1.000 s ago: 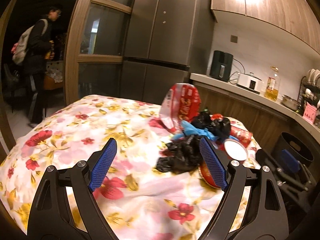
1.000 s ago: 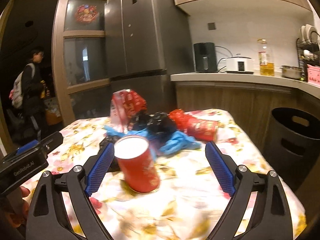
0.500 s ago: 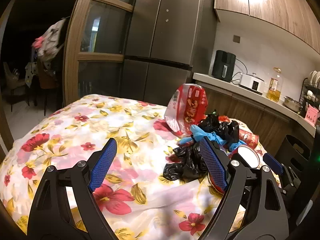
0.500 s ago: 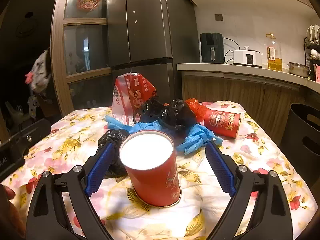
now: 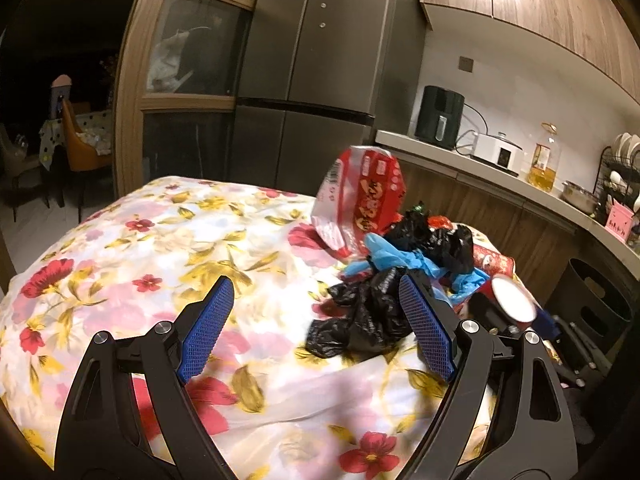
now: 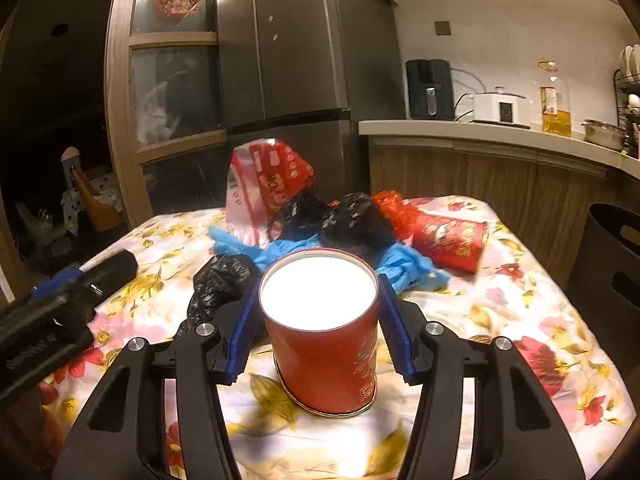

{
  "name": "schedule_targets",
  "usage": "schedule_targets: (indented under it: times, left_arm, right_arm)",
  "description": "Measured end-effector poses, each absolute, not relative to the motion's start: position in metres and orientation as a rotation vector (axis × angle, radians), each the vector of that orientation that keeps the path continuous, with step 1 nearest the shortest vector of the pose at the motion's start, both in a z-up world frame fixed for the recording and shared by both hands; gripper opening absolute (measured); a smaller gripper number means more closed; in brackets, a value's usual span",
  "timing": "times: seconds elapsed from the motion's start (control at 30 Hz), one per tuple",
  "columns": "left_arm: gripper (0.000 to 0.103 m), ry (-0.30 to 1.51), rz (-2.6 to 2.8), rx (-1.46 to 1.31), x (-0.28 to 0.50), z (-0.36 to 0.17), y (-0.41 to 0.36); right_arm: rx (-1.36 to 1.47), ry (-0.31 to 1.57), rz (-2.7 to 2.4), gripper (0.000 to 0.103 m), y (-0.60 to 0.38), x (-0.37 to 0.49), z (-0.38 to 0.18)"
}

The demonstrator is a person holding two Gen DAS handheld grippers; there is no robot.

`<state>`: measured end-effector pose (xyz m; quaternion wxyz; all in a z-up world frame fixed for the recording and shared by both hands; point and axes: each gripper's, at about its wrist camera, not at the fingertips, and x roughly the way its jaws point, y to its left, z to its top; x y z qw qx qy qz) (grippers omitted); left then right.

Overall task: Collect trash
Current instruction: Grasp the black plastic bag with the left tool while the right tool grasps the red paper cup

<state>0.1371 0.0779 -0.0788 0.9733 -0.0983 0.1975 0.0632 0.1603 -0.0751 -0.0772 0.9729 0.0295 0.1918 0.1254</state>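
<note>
Right gripper (image 6: 318, 300) jaws closing around upright red can (image 6: 326, 344) with white lid, pads at its sides, on floral tablecloth (image 6: 520, 300). Behind can: crumpled black bags (image 6: 340, 220), blue gloves (image 6: 404, 268), toppled red can (image 6: 452, 244), red snack bag (image 6: 268, 184). Black bin (image 6: 616, 264) beside table; contents hidden. Left gripper (image 5: 316, 316) spread wide, empty, black bag (image 5: 368, 316) just ahead.

Two hand-held grippers over the floral tablecloth (image 5: 168, 240)

The left gripper (image 5: 316, 326) stands with its blue pads wide apart and nothing between them, tilted a little down toward the tablecloth. The right gripper (image 6: 319, 322) is closing: its blue pads sit on either side of the upright red can (image 6: 326, 344) on the tablecloth, touching or nearly touching its wall. In the right wrist view the left gripper's black body shows at the left edge, with part of a hand below it.
</note>
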Motion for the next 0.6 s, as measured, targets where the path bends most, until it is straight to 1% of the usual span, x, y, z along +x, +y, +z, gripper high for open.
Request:
schedule_targets:
  times: [0.4,0.47,0.53,0.57,0.6]
  left_arm:
    - [0.082,0.475,0.055,-0.142,0.18,-0.092,0.036]
    - [0.075,0.503,0.051,-0.144,0.186,-0.096,0.034]
    - [0.06,0.529,0.043,-0.145,0.19,-0.099,0.033]
    - [0.056,0.537,0.04,-0.147,0.191,-0.1,0.033]
    - [0.047,0.543,0.031,-0.149,0.192,-0.101,0.033]
  right_arm:
    - [0.104,0.311,0.178,0.055,-0.124,0.142,-0.054]
    - [0.108,0.309,0.174,0.055,-0.127,0.141,-0.052]
    - [0.11,0.308,0.175,0.055,-0.129,0.14,-0.052]
    - [0.11,0.309,0.174,0.055,-0.13,0.14,-0.052]
    - [0.11,0.309,0.173,0.055,-0.131,0.14,-0.051]
